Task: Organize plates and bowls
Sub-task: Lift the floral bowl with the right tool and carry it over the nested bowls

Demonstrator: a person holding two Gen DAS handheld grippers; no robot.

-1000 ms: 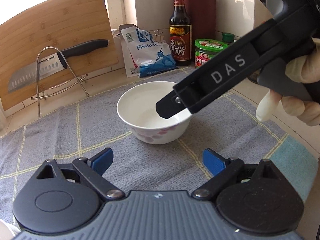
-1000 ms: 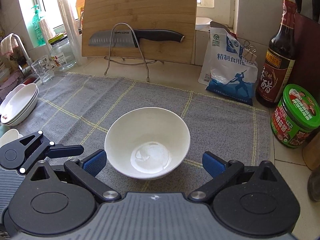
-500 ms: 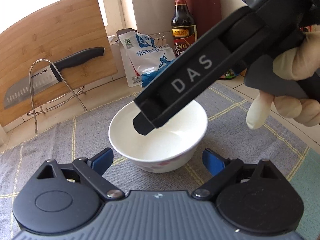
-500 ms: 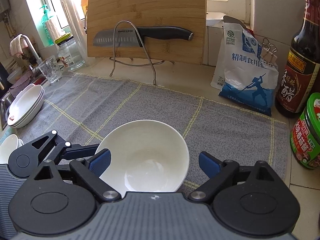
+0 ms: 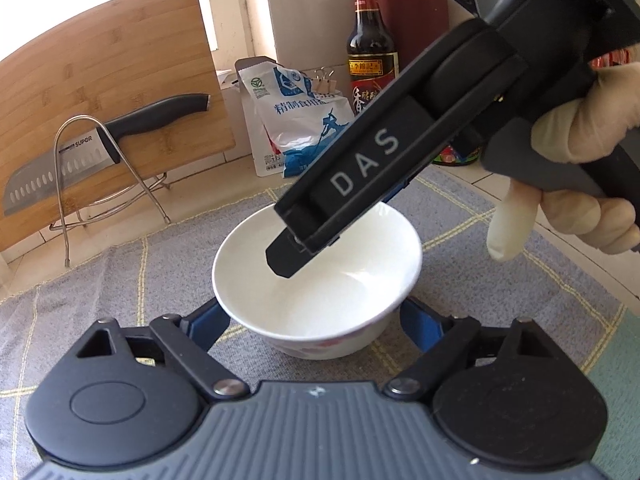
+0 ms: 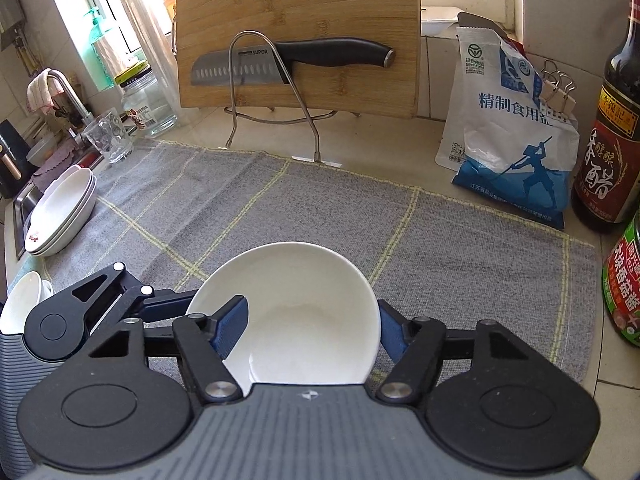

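One grey checked cloth (image 6: 320, 208) covers the worktop (image 6: 380, 136) under the white ceramic bowl (image 5: 320, 292). Behind that bowl leans a bamboo cutting board (image 6: 296, 8); far to its left lies a stack of white plates (image 6: 60, 216). The right gripper (image 6: 310, 308) has just been closing its jaws and now clamps the bowl, one finger inside, one outside. The left gripper (image 5: 310, 308) has been narrowing its jaws around the bowl's sides; whether its pads press, I cannot tell.
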